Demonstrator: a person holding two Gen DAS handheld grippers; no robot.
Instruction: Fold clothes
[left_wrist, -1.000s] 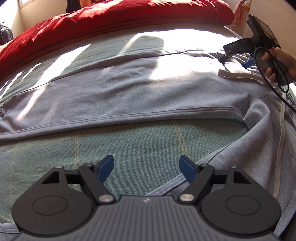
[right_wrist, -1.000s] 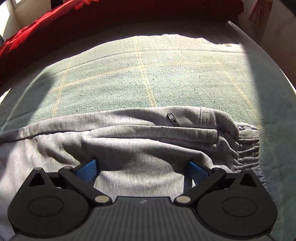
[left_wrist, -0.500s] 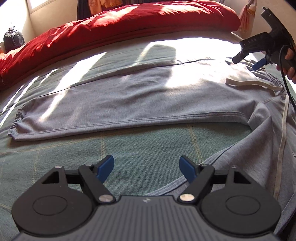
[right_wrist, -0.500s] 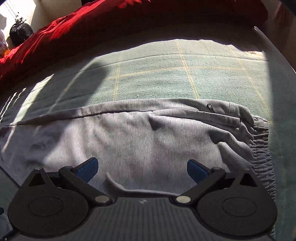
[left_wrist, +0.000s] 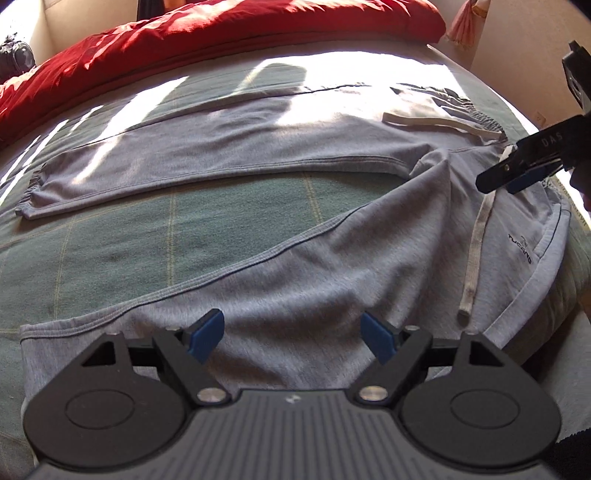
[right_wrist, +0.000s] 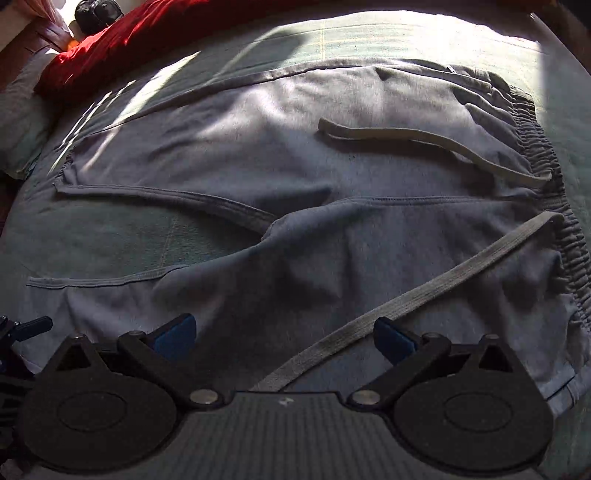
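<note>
We saw the left tongs (left_wrist: 293, 334) nearest to us, spread wide with nothing between the blue pads (left_wrist: 207, 334), poised just over the near leg of the grey sweatpants (left_wrist: 314, 280). The right tongs (right_wrist: 284, 338) stood equally wide and empty above the upper part of the same garment; one pale drawstring (right_wrist: 424, 291) ran slantwise between their pads from the waistband, and we could not tell whether it touched them. In the left wrist view the right tongs (left_wrist: 517, 173) appeared at the right edge, above the waist area.

The sweatpants lay spread on the bed (left_wrist: 147, 236), over a green blanket with thin yellow lines. The near leg ran leftward toward the left tongs, its hem at the lower left. A small dark logo (left_wrist: 520, 248) showed near the right hip, beside a drawstring lying down the cloth. Between the legs a wedge of green blanket was bare. The far leg (left_wrist: 221, 158) stretched flat to the left, striped with sunlight and shadow. At the right the gathered elastic waistband (right_wrist: 535, 147) lay bunched, a second drawstring (right_wrist: 424, 142) curving across the far hip.

Farthest off, a red duvet (left_wrist: 221, 33) was heaped along the far edge of the bed.
</note>
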